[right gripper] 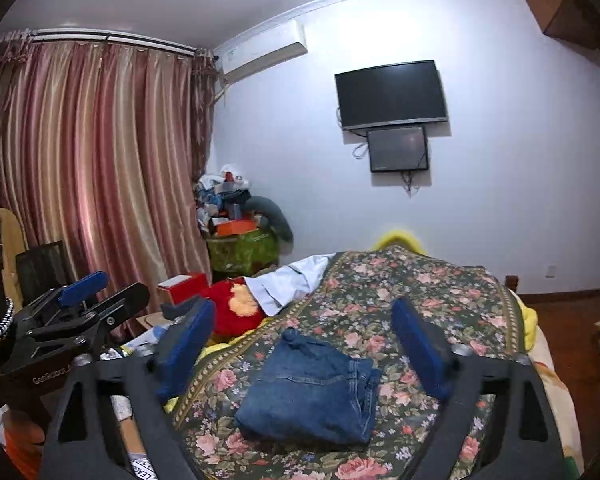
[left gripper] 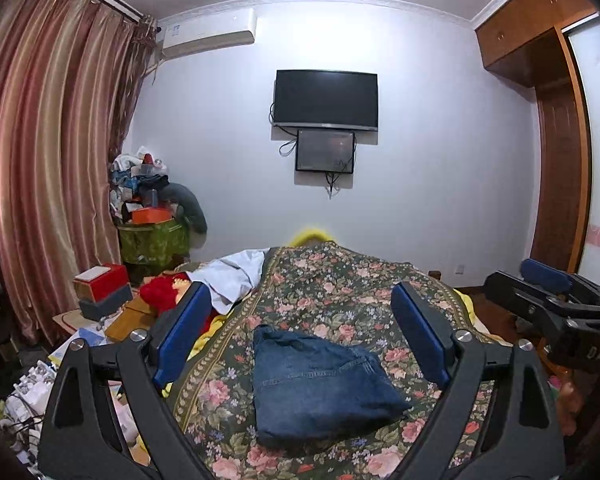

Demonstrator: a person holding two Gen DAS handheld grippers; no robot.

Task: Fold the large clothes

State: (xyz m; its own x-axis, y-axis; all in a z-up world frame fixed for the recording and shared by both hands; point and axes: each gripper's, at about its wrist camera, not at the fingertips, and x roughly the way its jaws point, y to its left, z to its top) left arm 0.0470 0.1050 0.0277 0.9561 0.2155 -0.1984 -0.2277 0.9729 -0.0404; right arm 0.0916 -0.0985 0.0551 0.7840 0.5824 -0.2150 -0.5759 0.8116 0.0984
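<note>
We hold the left gripper [left gripper: 302, 324] and right gripper [right gripper: 304, 334] spread wide, grasping nothing. Folded jeans [left gripper: 320, 384] lie free on the floral bedspread [left gripper: 340, 280]

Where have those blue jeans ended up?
The folded jeans lie on the floral bedspread, low and central in both wrist views. They sit between and beyond each gripper's blue fingers, untouched, with the white cloth farther up the bed on the left.
</note>
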